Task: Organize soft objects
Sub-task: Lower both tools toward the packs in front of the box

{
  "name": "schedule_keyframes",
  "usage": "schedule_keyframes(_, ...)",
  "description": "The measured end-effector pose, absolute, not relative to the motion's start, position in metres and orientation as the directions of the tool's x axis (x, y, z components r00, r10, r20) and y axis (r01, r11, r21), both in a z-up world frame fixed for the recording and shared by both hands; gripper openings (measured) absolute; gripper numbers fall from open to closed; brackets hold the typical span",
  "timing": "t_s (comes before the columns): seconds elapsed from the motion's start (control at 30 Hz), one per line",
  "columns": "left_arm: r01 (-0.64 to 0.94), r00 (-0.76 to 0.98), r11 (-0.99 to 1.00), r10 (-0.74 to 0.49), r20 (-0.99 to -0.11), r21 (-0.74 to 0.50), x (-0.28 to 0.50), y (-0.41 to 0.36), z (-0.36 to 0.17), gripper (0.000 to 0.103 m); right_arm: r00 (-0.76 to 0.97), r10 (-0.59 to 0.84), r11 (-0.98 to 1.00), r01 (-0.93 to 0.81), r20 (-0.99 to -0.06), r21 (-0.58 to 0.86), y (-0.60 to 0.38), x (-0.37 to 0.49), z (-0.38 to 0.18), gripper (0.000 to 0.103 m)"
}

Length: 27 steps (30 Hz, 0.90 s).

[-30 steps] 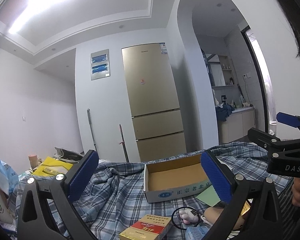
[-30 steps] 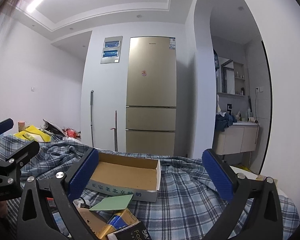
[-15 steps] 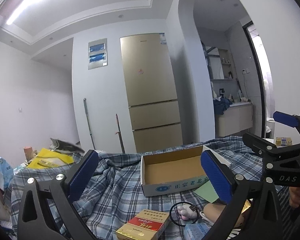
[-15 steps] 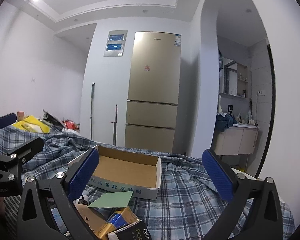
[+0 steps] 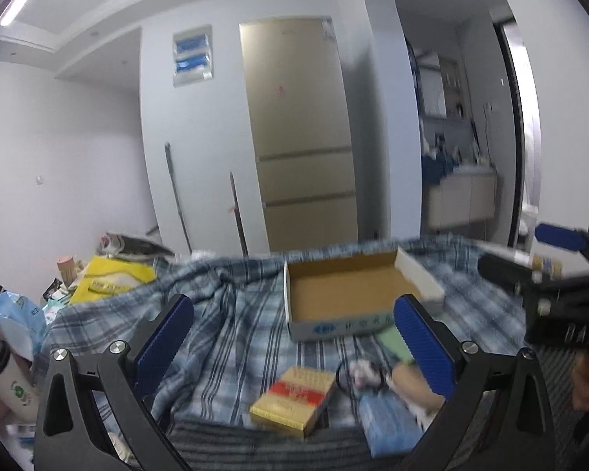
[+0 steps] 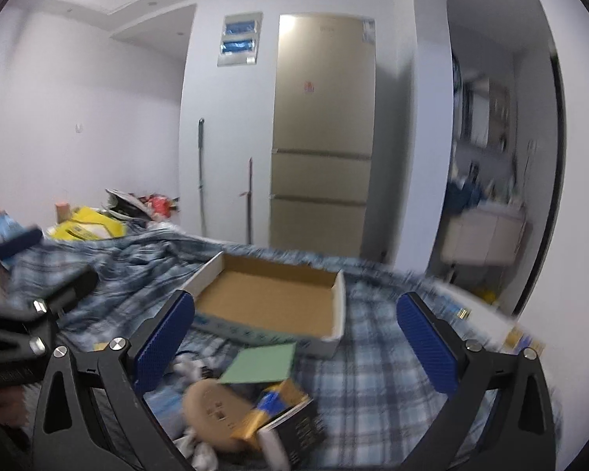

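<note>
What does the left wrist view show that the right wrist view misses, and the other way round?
Only the left wrist view shows the red and gold box, the light blue packet and a white cup with a dark lid. Only the right wrist view shows the blue and gold pack and the dark box beside it. Both show the empty cardboard box, the green card, the plaid cloth and the fridge.

- a bed covered by a blue plaid blanket (image 5: 231,322) carries everything
- on it: an open cardboard box (image 5: 345,294), a green card (image 6: 261,363), a red and gold packet (image 5: 294,396), a light blue pack (image 5: 388,420), a tan round object (image 6: 212,408)
</note>
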<state>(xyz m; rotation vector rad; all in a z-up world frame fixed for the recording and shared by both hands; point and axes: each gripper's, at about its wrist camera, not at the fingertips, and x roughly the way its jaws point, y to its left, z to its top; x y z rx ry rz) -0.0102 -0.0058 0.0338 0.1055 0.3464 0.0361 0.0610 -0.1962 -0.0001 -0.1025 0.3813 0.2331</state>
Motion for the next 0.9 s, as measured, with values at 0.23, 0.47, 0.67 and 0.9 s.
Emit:
schedule_keyframes(0.23,-0.011,0.897,0.999,0.029,-0.441,0.042,-0.014,0.014,0.016,0.103,0.850,0.252,0.962,-0.273,-0.463,0.021,-0.207,0.061,-0.009,0.103)
schedule_keyframes(0.47,-0.012,0.866,0.999,0.029,-0.500,0.038,-0.011,0.024,-0.013,0.103,0.782,0.215,0.968,-0.251,-0.584,0.020,-0.217,0.072,-0.045,0.095)
schedule_keyframes(0.67,-0.008,0.855,1.000,0.019,-0.518,0.024,-0.010,0.026,-0.021,0.103,0.730,0.195,0.968,-0.253,-0.655,0.007,-0.223,0.078,-0.071,0.090)
schedule_keyframes(0.9,-0.024,0.857,0.997,0.057,-0.513,0.069,-0.010,0.018,-0.023,0.103,0.681,0.173,0.970,-0.245,-0.712,0.002,-0.225,0.083,-0.088,0.076)
